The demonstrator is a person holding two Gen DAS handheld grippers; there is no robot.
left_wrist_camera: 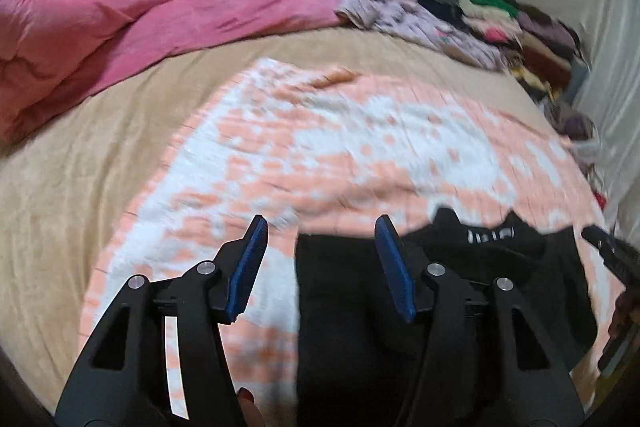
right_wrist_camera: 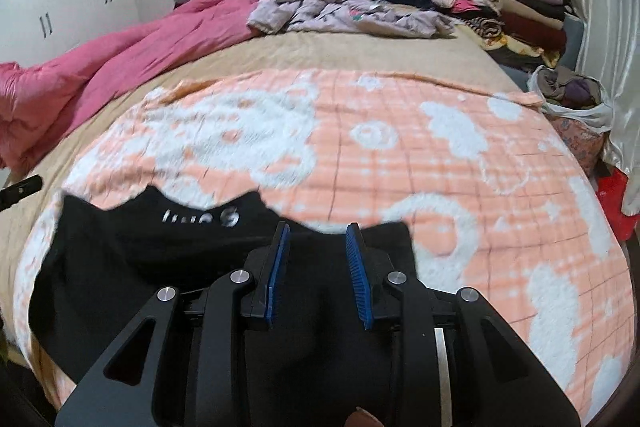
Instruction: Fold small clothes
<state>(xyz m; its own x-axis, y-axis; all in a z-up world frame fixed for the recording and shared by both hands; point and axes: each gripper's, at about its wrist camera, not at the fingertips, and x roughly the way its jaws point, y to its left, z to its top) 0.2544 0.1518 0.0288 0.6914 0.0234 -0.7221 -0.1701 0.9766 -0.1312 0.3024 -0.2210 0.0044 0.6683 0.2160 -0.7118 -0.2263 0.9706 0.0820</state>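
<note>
On the bed, above a peach-and-white blanket (right_wrist_camera: 400,155), the left hand-held gripper (left_wrist_camera: 322,239) has its blue pads wide apart with nothing between them. The black garment (left_wrist_camera: 360,287) lies just beneath and to its right, its edge running under the gap. The right hand-held gripper (right_wrist_camera: 316,243) hangs over the same black garment (right_wrist_camera: 180,247), its jaws part-open; dark cloth shows in the gap, but I cannot tell whether the pads press on it. White lettering marks the garment's far edge. Beyond both grippers sits the tan bed cover (right_wrist_camera: 320,51), with a pink duvet (left_wrist_camera: 120,27) to the far left and a pile of folded clothes (right_wrist_camera: 500,7) to the far right.
</note>
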